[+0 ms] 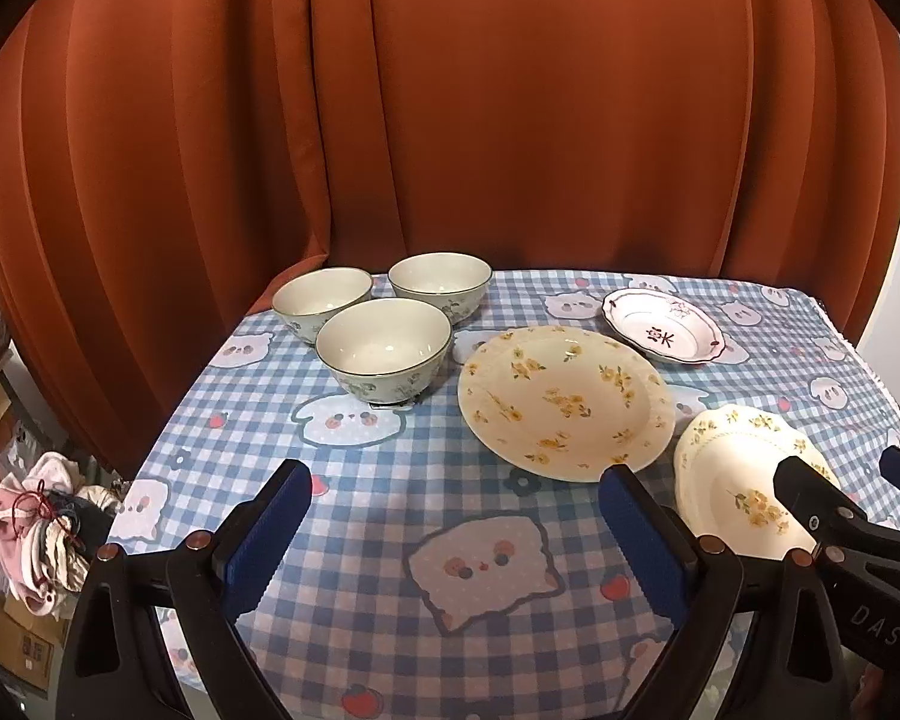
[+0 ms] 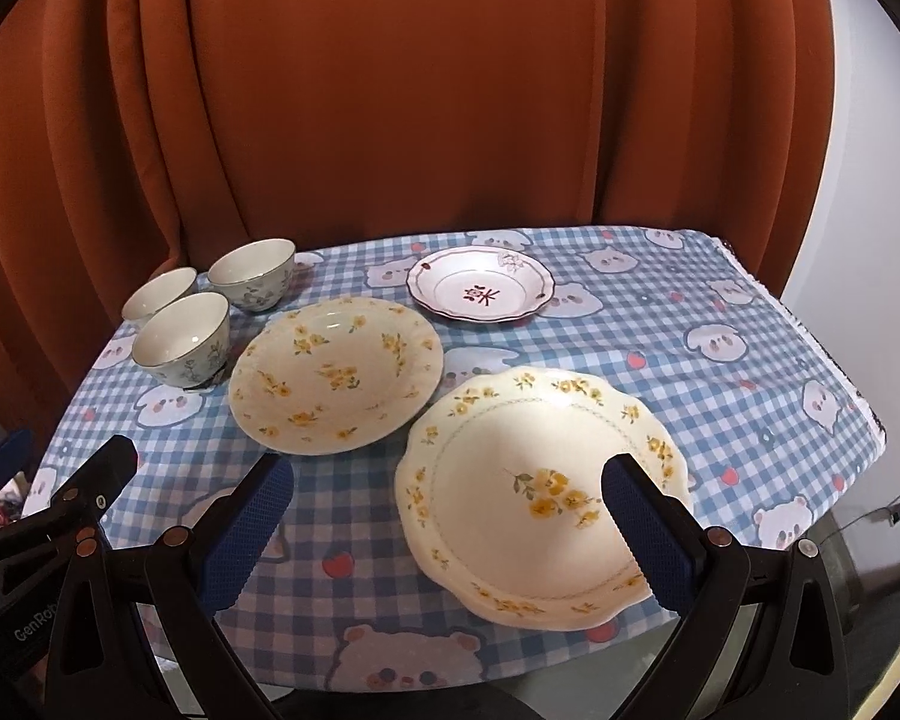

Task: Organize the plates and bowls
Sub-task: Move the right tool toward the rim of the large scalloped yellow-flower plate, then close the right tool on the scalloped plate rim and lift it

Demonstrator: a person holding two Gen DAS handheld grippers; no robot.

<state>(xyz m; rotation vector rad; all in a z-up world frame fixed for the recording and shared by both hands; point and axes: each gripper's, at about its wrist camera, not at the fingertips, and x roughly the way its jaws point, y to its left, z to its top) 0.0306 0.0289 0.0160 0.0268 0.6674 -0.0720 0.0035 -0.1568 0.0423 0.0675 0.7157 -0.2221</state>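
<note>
Your left gripper [image 1: 453,516] is spread wide with nothing between the blue pads [image 1: 270,534] — it's just hanging over the checked tablecloth [image 1: 354,480] near the front edge, and under the gap there's only cloth and one of the cartoon prints.

Your right gripper [image 2: 447,507] is spread just as wide and grips nothing. Its right finger [image 2: 648,528] sits over the scalloped yellow-flower plate [image 2: 510,468], which lies flat at the front right of the table, while its left finger is over bare cloth just beside that plate's edge. Can't tell from either view whether the finger actually touches the plate or only floats above it.

Where the rest is: the round yellow-flower plate [image 2: 330,372] lies just behind and left of the scalloped one, rims very close, though I can't say if they touch. The small red-rimmed plate [image 2: 480,285] with the red character in its middle is farther back, apart from both. The three bowls [image 1: 384,348] are clustered upright at the back left corner, packed close together — the nearest one sits just beside the round plate's left rim. Orange curtain [image 1: 450,120] behind everything, and off the table's left side there's a heap of clothes [image 1: 42,528].
</note>
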